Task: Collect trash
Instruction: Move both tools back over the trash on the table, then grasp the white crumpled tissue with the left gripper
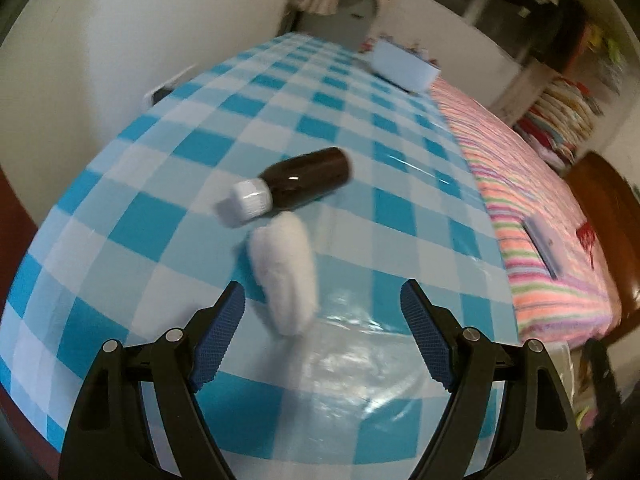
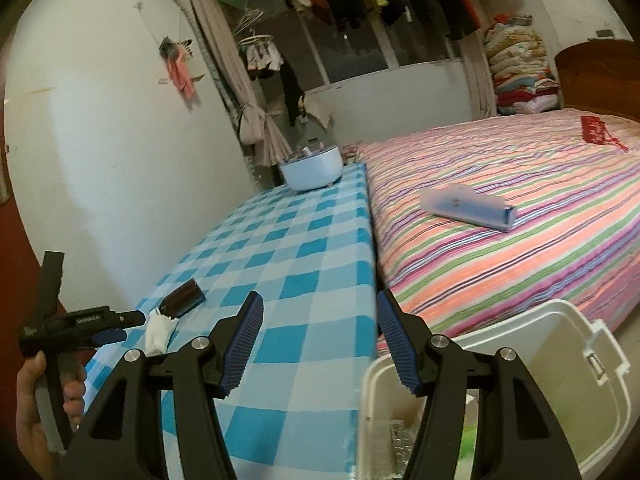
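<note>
Landmark: the checked table, blue-and-white cloth, set right alongside the striped bed.

Left gripper hovers low over the table's near end w/ fingers spread wide and nothing between them. A white wad, prob. tissue or cotton, lies on the cloth just ahead of the gap, nearer the left finger. It touches, or nearly touches, the cap end of a brown bottle lying on its side just beyond. Judging by the aim, the wad is the next pick; wide fingers leave room to straddle it w/o nudging the bottle.

Right gripper is also spread and empty, held off the table's near corner on the bed side, directly above a white bin. The bin sits below table level in the gap by the bed, mouth open upward, so trash can drop straight in; some clear and green stuff seems inside, blurred. A pale bowl sits at the table's far end.
</note>
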Demonstrator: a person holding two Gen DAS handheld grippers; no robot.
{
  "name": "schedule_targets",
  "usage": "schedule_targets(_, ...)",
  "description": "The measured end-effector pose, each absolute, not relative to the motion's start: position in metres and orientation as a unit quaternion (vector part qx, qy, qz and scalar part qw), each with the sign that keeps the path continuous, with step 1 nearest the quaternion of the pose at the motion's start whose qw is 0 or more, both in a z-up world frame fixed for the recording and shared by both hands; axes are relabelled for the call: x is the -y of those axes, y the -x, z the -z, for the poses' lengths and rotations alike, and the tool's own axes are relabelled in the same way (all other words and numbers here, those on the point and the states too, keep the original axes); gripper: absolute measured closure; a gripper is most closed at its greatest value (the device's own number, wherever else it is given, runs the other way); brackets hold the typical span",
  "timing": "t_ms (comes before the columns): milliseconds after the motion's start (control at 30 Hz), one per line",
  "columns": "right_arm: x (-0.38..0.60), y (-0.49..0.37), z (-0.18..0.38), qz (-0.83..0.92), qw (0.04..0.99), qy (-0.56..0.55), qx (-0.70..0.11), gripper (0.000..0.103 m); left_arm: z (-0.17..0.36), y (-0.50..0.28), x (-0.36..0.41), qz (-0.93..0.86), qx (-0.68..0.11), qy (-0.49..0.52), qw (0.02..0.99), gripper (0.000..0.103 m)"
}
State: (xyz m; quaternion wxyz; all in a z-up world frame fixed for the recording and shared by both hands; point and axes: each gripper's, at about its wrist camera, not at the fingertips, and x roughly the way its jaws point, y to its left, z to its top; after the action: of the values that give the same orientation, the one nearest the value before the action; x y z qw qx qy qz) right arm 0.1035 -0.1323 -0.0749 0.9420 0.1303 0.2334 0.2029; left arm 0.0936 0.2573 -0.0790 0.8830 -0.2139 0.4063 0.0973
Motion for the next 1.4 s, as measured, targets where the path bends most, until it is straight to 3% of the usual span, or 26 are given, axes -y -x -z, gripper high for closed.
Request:
schedule_targets(600, 0.018, -0.156, 0.048, -0.316, 0.912, -0.053, -0.256, 0.045, 0.107, -0.128, -0.280, -0.116, -0.445, 0.243, 0.854, 0.028)
schedule_targets(733, -0.006, -0.165, 0.042, -0.334, 0.906, -0.037, -0.257, 0.045, 0.113, -0.130, -0.287, -0.110, -0.454, 0.257, 0.846, 0.042)
schedule_targets(900, -0.033, -0.182, 0.042, -0.355, 0.893, -0.032, -0.275, 0.045, 0.118, -0.133, -0.286, -0.104, -0.461, 0.252, 0.844, 0.048)
schedule_targets(1033, -0.056, -0.195, 0.044, -0.364, 0.881, -0.028, -0.302, 0.045, 0.117, -0.132, -0.292, -0.098, -0.462, 0.258, 0.843, 0.068)
schedule_targets(1233, -0.094, -0.208, 0.052, -0.371, 0.863, -0.029, -0.341, 0.045, 0.116, -0.124, -0.303, -0.082, -0.459, 0.273, 0.842, 0.079)
schedule_targets(1400, -0.128, -0.214, 0.061, -0.362, 0.850, -0.040, -0.382, 0.045, 0.105, -0.112, -0.323, -0.110, -0.438, 0.264, 0.853, 0.079)
